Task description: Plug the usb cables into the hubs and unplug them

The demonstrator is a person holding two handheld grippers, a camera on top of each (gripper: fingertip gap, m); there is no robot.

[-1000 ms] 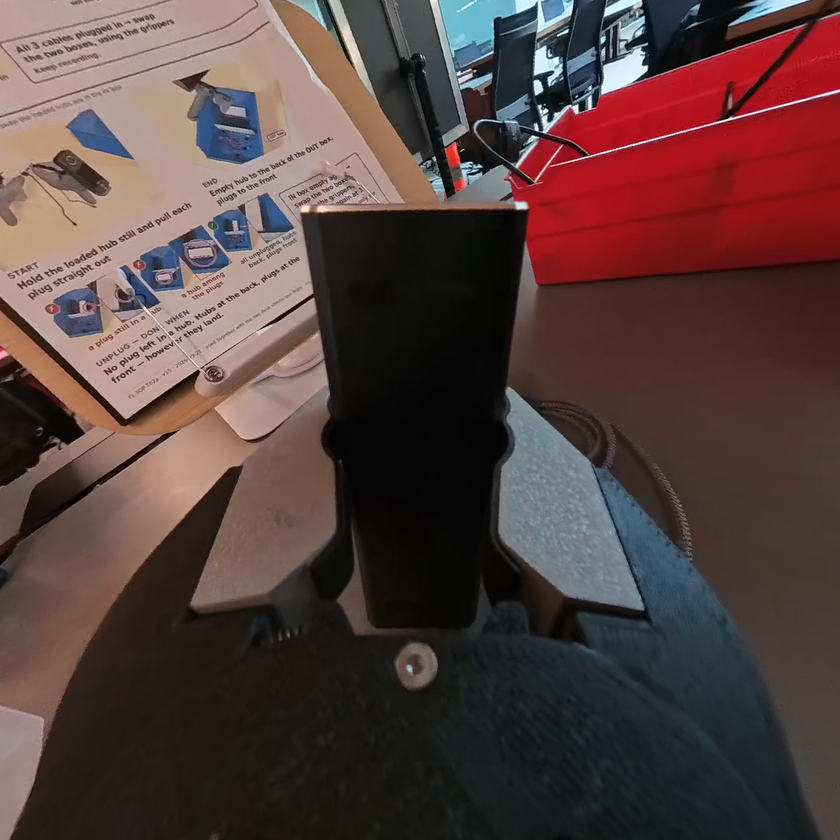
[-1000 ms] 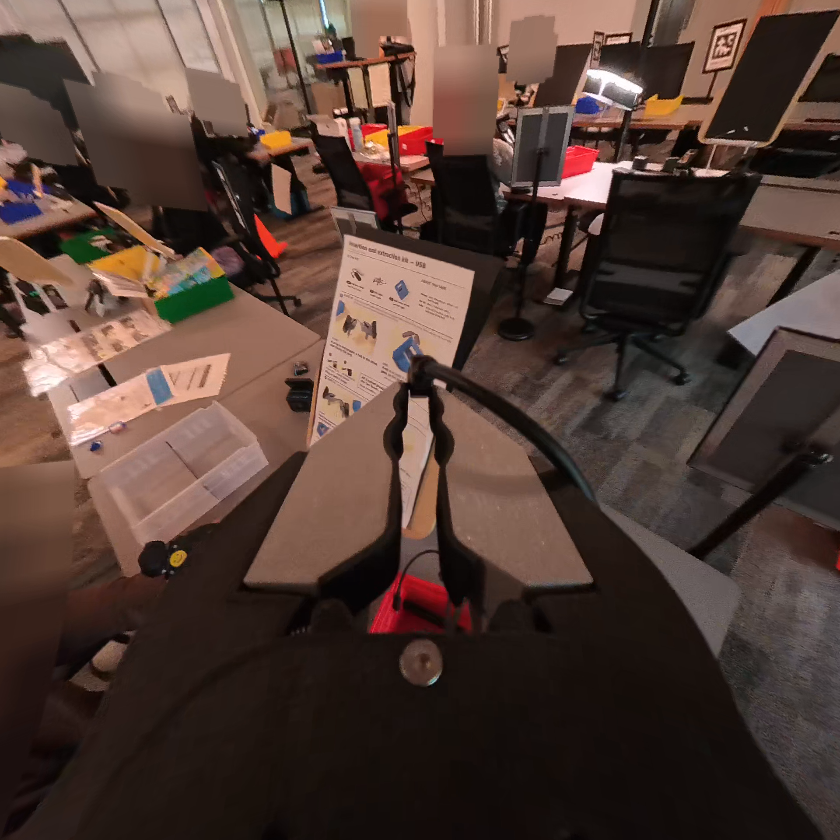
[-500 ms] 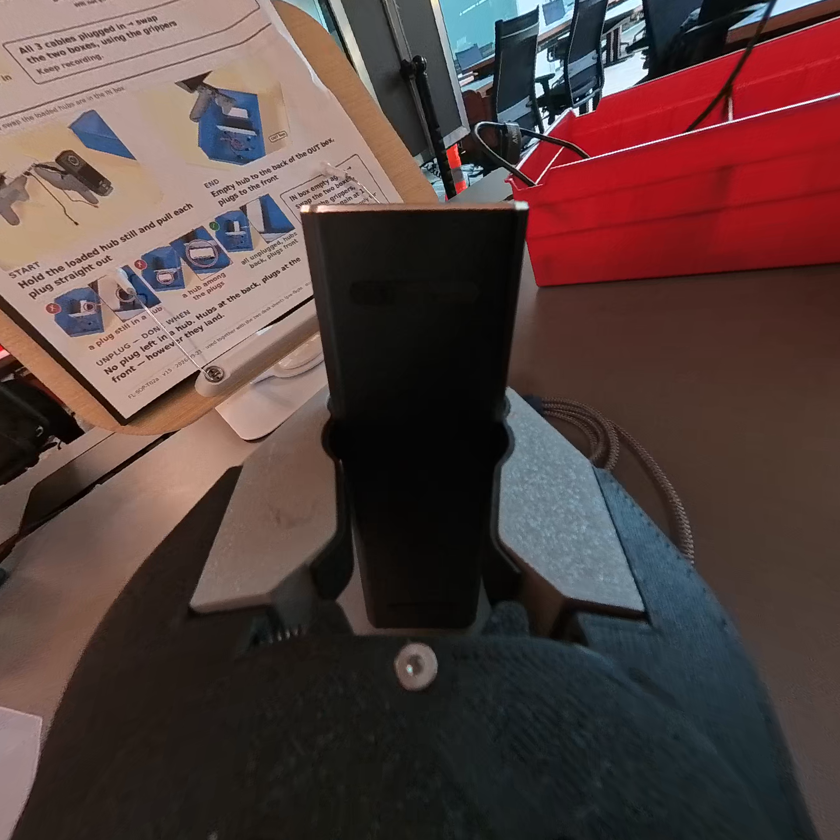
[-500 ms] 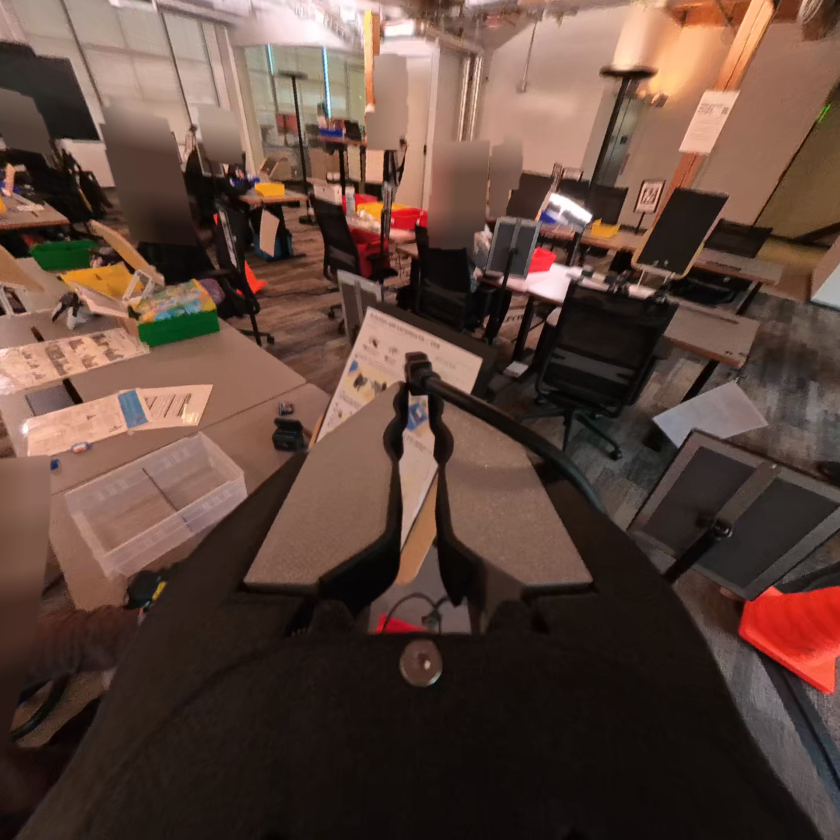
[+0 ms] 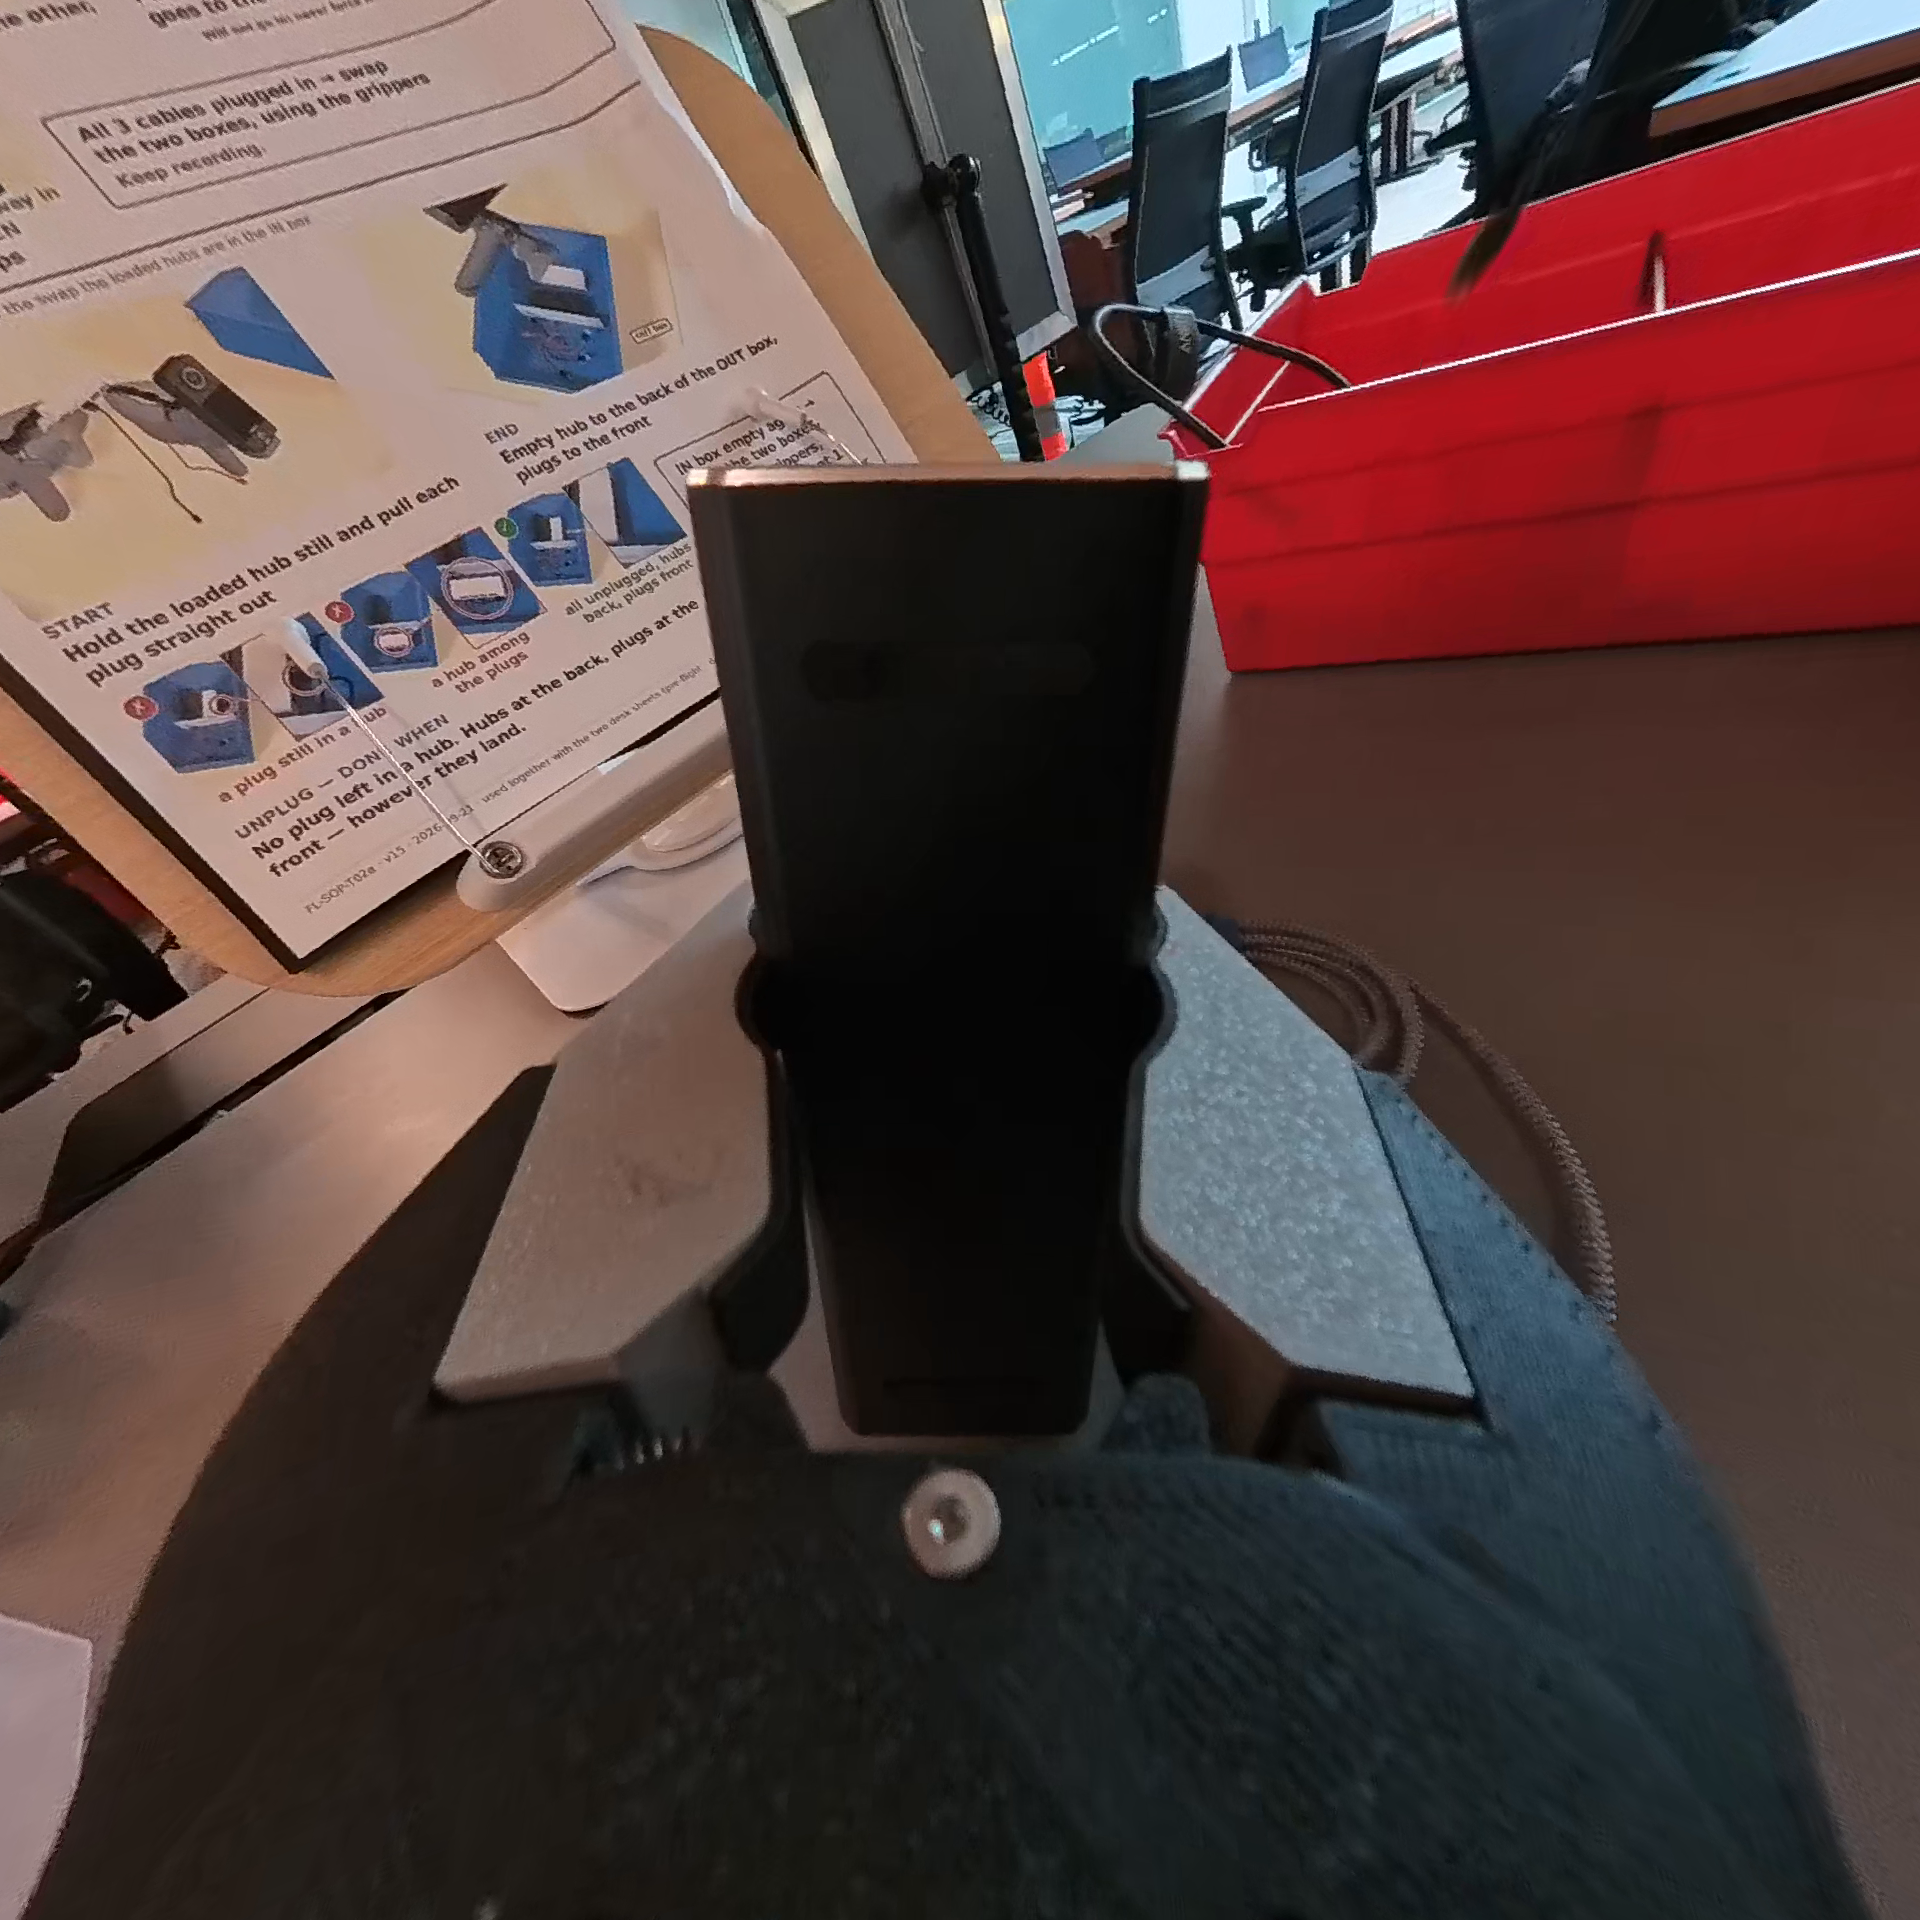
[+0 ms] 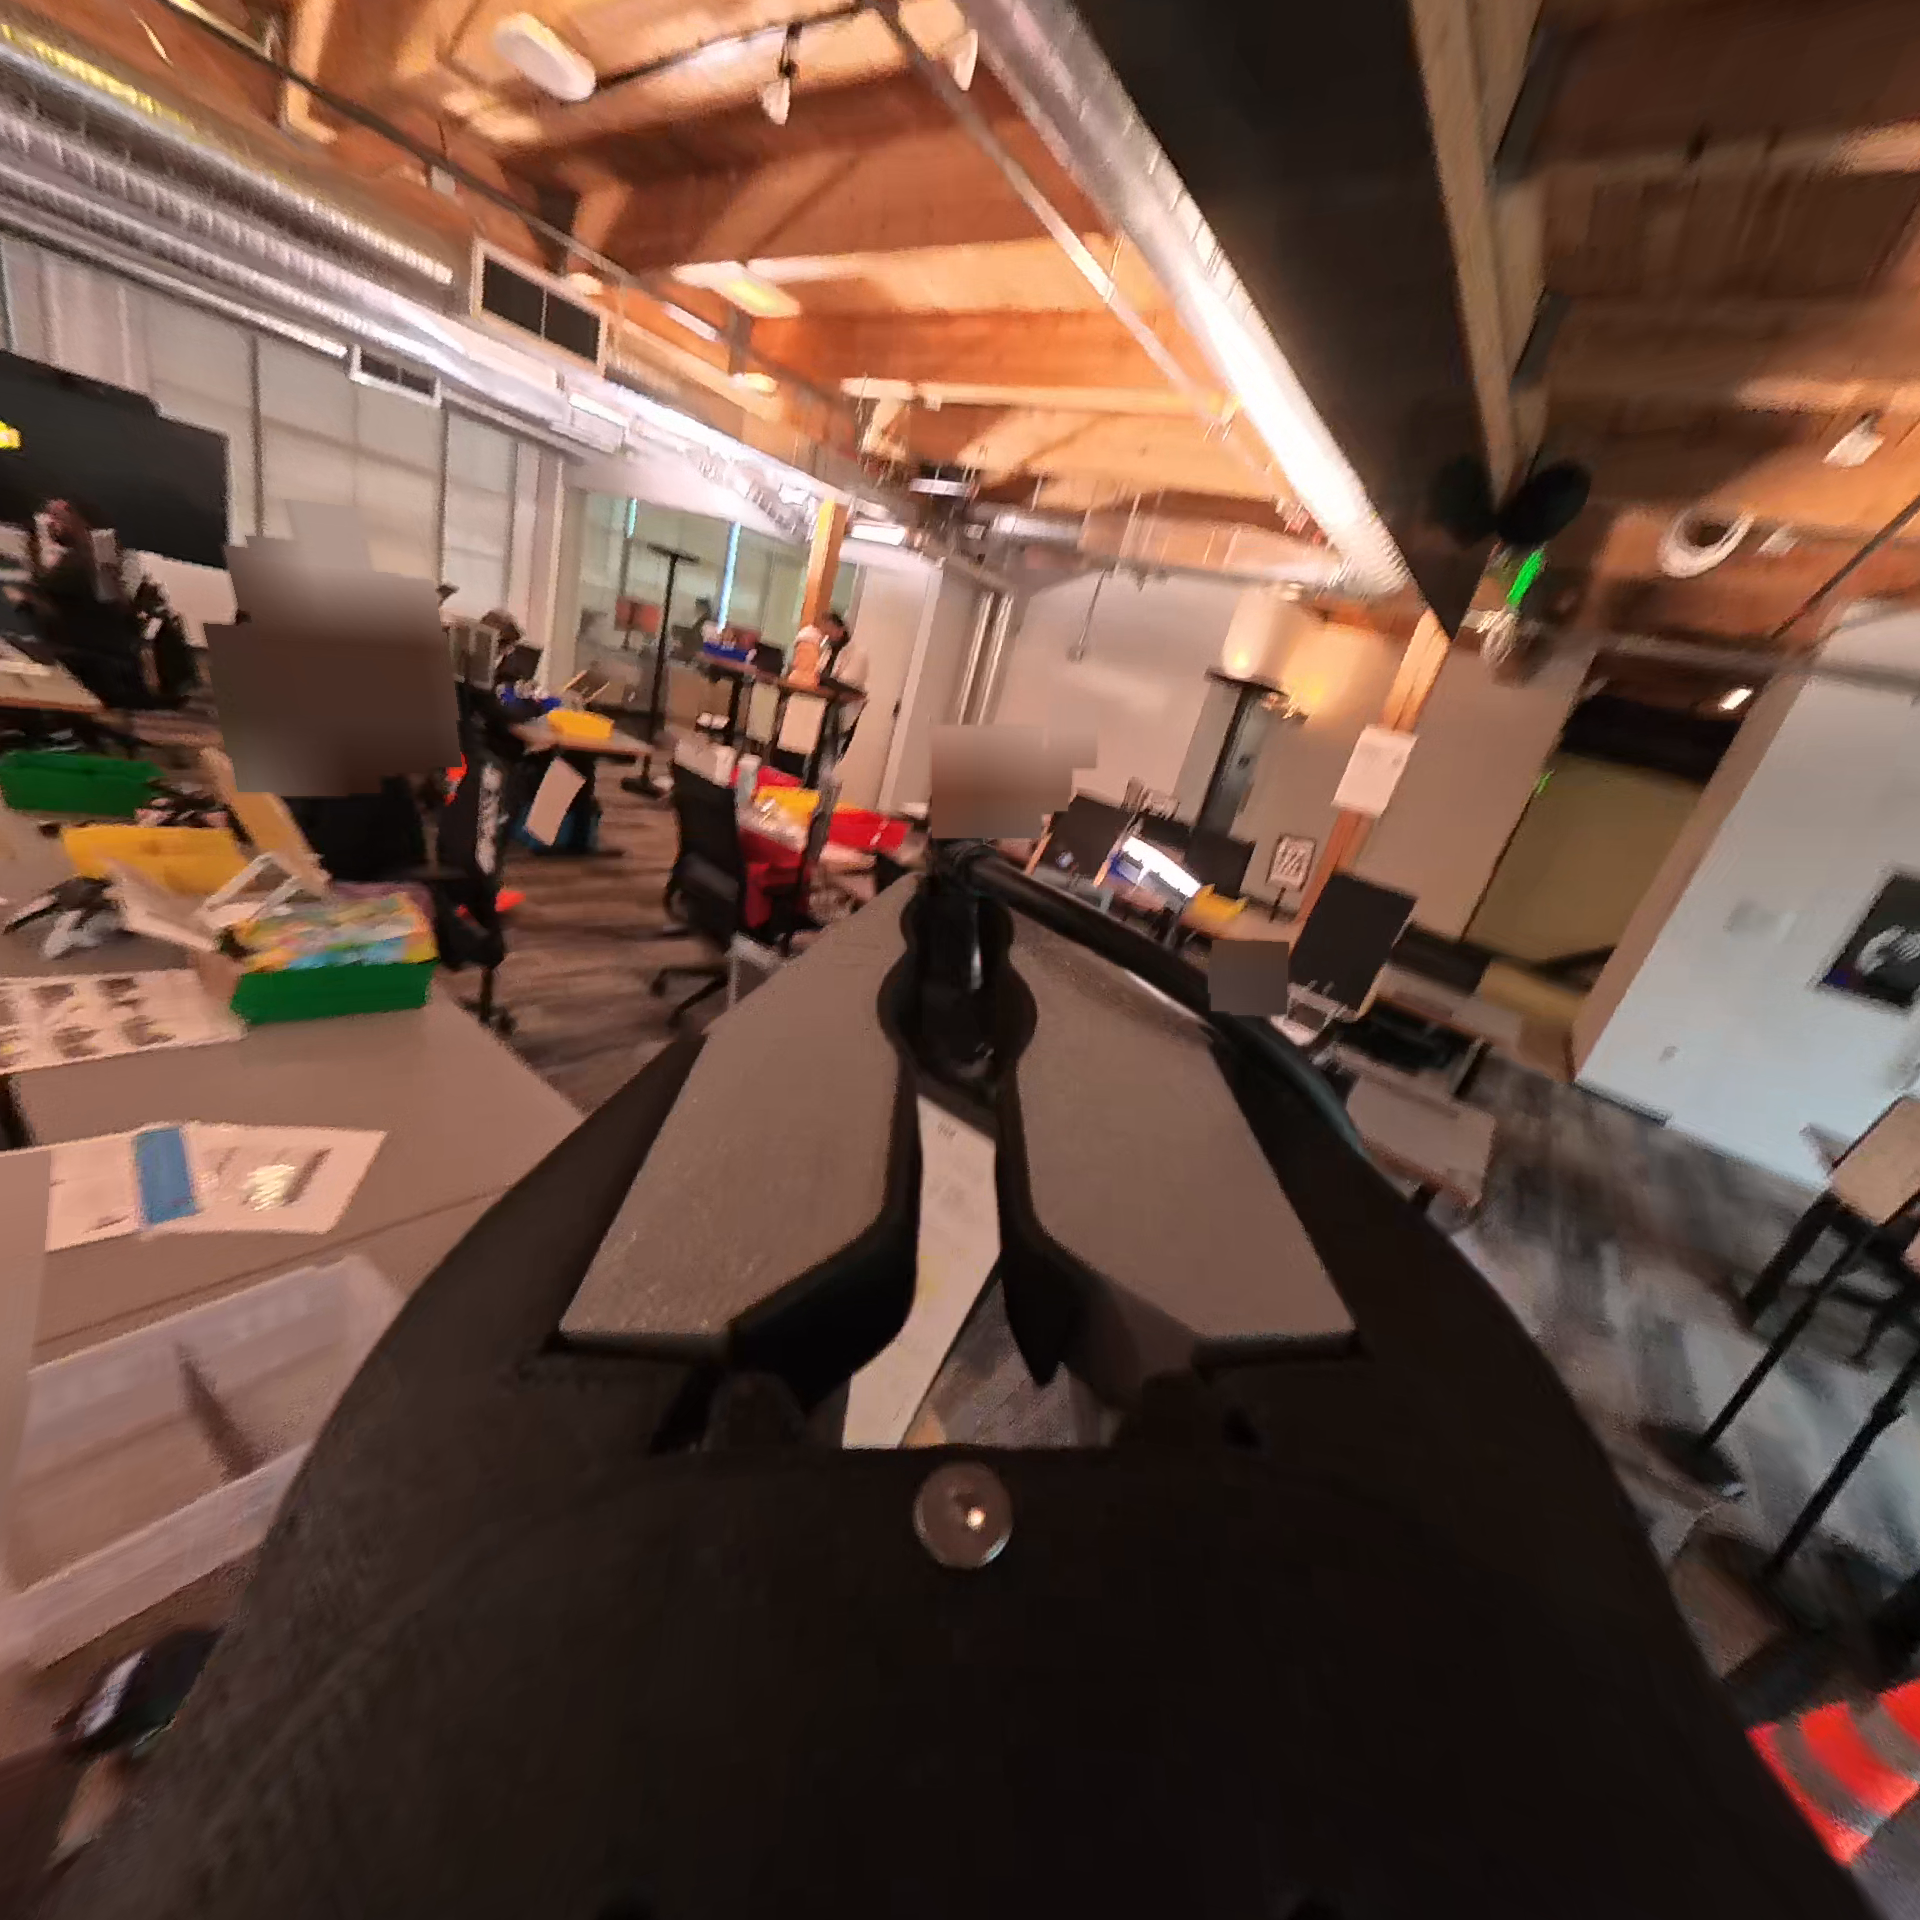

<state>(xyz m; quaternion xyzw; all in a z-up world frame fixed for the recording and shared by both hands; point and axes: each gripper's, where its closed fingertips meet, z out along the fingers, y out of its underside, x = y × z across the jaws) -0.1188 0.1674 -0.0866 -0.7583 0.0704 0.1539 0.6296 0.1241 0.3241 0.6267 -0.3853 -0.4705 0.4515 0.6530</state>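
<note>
Two grippers, both clamped: the left gripper (image 5: 951, 997) grips a dark hub (image 5: 951, 831) upright, near the red bin (image 5: 1558, 499); the right gripper (image 6: 954, 935) pinches a black cable (image 6: 1101, 935) aloft, risking a slipped plug if swung.

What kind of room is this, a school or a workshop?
Probably a shared open-plan workroom or lab. There are many desks with office chairs, coloured bins, a red bin, and an instruction sheet propped on a stand.
</note>
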